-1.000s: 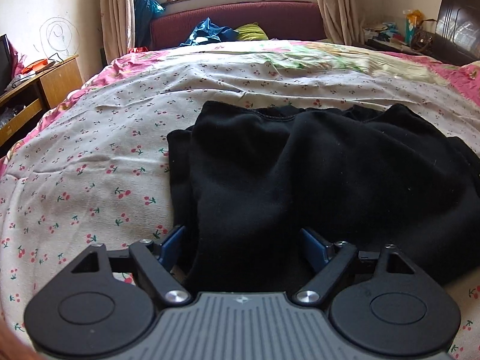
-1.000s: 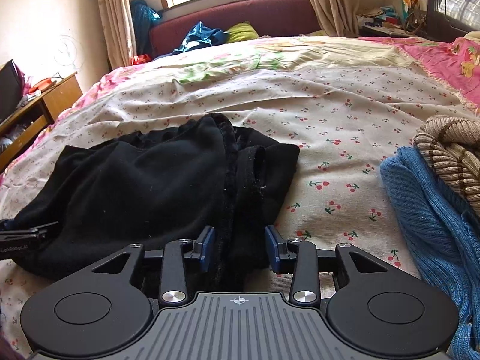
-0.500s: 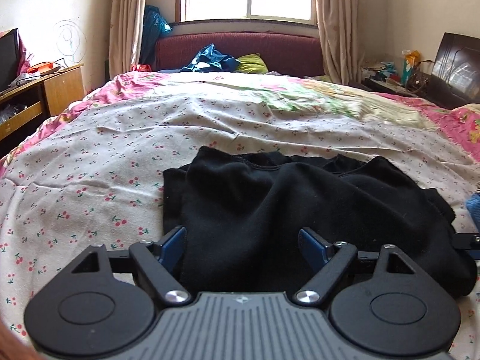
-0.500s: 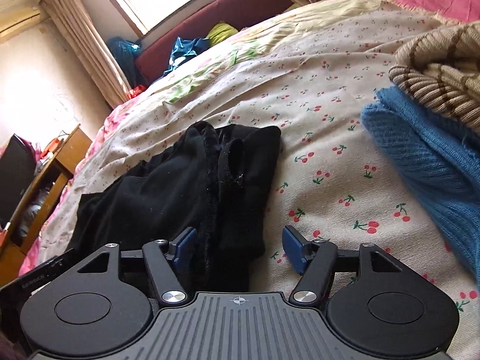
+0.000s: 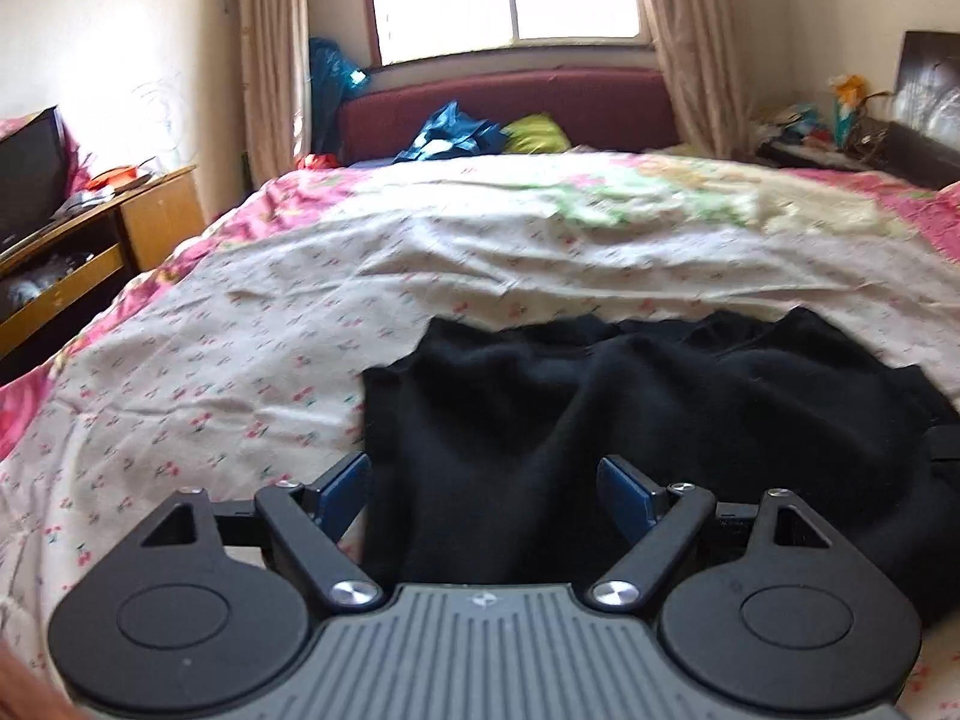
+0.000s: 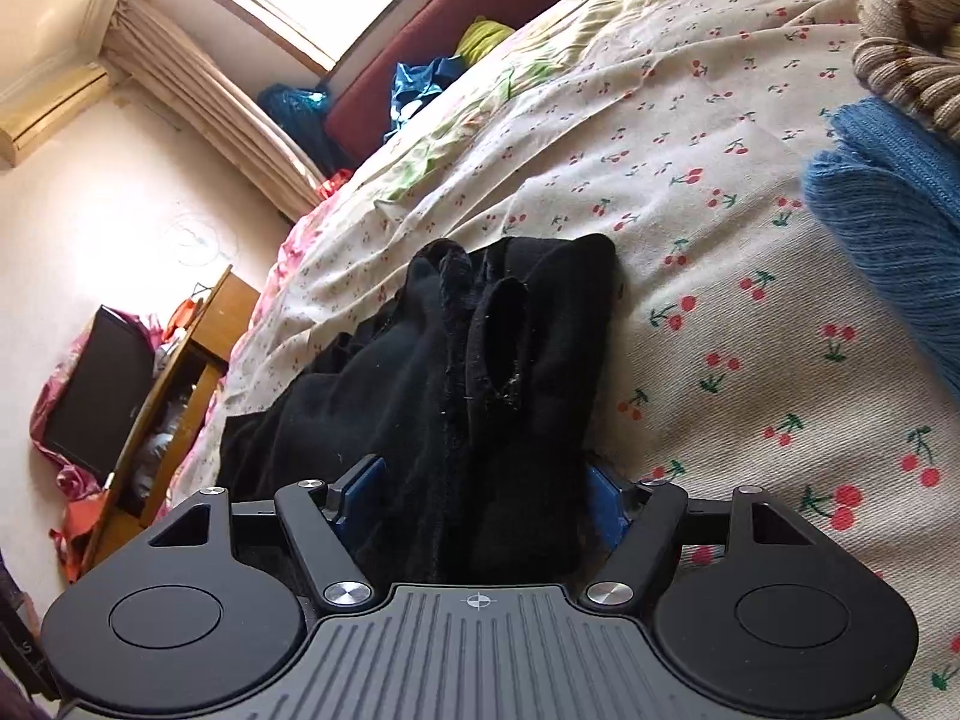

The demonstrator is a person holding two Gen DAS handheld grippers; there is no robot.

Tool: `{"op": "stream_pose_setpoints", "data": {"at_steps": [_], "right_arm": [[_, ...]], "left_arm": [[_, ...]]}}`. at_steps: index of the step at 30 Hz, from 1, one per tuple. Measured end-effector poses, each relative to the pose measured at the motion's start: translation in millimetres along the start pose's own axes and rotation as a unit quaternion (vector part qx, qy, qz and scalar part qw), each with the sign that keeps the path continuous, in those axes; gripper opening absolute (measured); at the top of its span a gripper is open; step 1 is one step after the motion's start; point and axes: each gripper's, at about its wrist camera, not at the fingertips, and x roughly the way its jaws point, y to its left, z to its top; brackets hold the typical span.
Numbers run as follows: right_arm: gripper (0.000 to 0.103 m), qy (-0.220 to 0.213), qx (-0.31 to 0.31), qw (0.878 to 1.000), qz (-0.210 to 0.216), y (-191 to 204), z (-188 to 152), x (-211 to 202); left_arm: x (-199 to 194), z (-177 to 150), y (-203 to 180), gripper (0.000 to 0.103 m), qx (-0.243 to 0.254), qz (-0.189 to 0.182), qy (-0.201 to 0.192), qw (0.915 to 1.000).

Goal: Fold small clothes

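With the left gripper spread wide and the right gripper opening around an unpinched bunched end, the black garment on the cherry-print bedspread is judged soft, light and floppy, probably best taken at its thick seamed edge

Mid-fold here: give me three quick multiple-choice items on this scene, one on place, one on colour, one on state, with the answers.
1. Where does the crumpled black fabric garment lie?
A. on the cherry-print bedsheet
B. on the wooden side table
C. on the floor

2. What colour is the knitted garment at the right edge of the right wrist view?
A. green
B. blue
C. white

3. How is the left gripper?
A. shut on cloth
B. open
C. out of view

Answers: 1 A, the sheet shows all around it. 2 B, its ribbed knit is blue. 3 B, its blue fingers stand wide apart, with black cloth between them unpinched.
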Motion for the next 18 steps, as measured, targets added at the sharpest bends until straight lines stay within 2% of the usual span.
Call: {"op": "stream_pose_setpoints", "data": {"at_steps": [2,3,5,7,9,13,16,18], "right_arm": [[0.071,-0.002,-0.005,1.000,0.000,0.5,-1.7,1.7],[0.071,-0.003,-0.007,1.000,-0.001,0.6,-1.8,3.5],[0.072,-0.005,-0.008,1.000,0.000,3.0,-1.0,8.6],[0.072,-0.008,-0.010,1.000,0.005,7.0,0.4,13.4],[0.072,-0.008,-0.005,1.000,0.016,8.3,1.1,15.4],[0.071,-0.009,0.003,1.000,0.020,1.5,-0.3,13.7],[0.072,-0.014,0.007,1.000,0.015,3.1,-0.1,17.6],[0.072,-0.017,0.000,1.000,0.006,8.1,-0.9,22.9]], "left_arm": [[13.1,-7.4,13.7,0.095,-0.016,0.025,0.032,0.9990],[16.6,-11.0,21.7,0.095,-0.035,0.020,0.044,0.9982],[11.0,-9.7,25.4,0.095,-0.057,0.014,0.036,0.9976],[-3.6,-5.2,15.6,0.095,-0.034,0.017,-0.001,0.9993],[-18.7,-1.8,2.9,0.095,-0.002,0.003,-0.034,0.9994],[-34.2,-1.2,-14.6,0.095,0.015,-0.031,-0.061,0.9976],[-32.0,-3.0,-31.6,0.095,0.030,-0.069,-0.051,0.9959],[-23.7,-8.7,-46.8,0.095,0.052,-0.078,-0.038,0.9949]]}}
